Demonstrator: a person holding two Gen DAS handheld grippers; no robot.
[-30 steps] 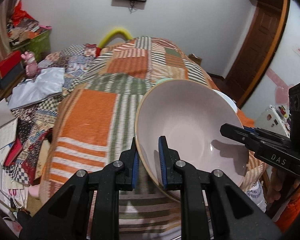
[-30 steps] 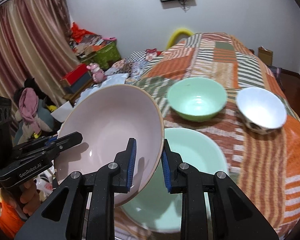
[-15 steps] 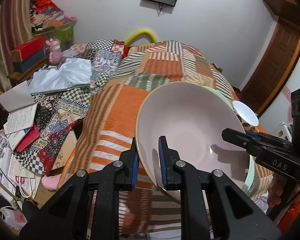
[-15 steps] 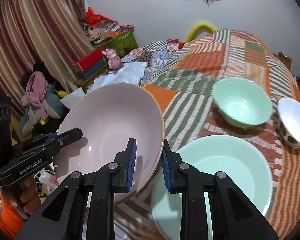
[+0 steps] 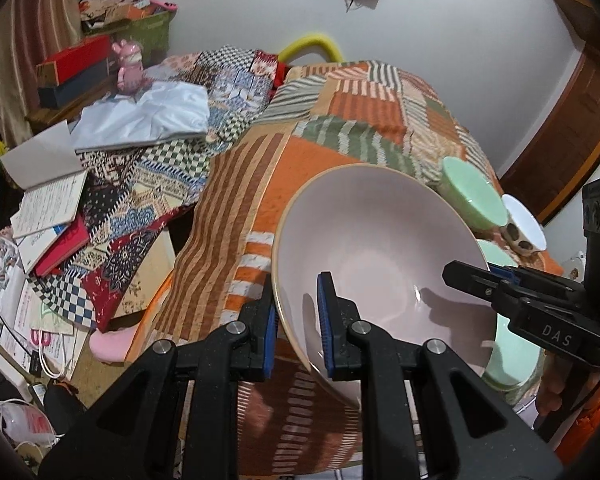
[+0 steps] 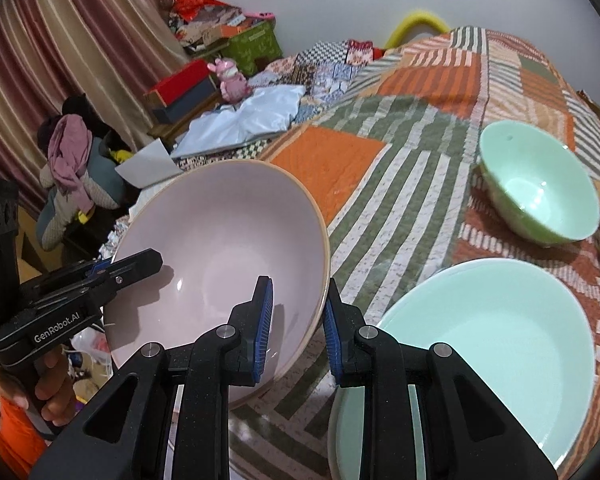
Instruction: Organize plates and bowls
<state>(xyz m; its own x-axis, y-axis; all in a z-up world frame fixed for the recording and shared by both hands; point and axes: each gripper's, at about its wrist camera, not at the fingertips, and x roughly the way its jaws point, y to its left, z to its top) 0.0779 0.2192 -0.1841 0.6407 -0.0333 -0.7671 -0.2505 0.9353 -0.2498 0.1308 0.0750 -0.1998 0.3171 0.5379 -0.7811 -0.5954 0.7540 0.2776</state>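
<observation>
A large pink bowl (image 5: pixel 380 240) hangs tilted over the near left part of the quilt-covered table (image 5: pixel 320 168). My left gripper (image 5: pixel 296 286) is shut on its left rim, one pad inside and one outside. My right gripper (image 6: pixel 298 286) is shut on the opposite rim of the pink bowl (image 6: pixel 220 248). Each gripper shows in the other's view: the right gripper (image 5: pixel 456 272) and the left gripper (image 6: pixel 150 260). A wide pale green bowl (image 6: pixel 492 344) lies on the table just right of the pink one. Behind it stand a smaller green bowl (image 6: pixel 540 188) and a white spotted bowl (image 5: pixel 524 226).
Left of the table, a lower surface is heaped with patterned cloth (image 5: pixel 148 184), books (image 5: pixel 48 208) and a grey bag (image 5: pixel 140 120). A pink toy (image 6: pixel 232 80) and boxes (image 6: pixel 180 88) sit by the curtain. A wooden door (image 5: pixel 572 120) is at the right.
Both grippers carried the pink bowl leftward and lower, off from above the wide green bowl toward the table's left edge. Both grips stayed the same.
</observation>
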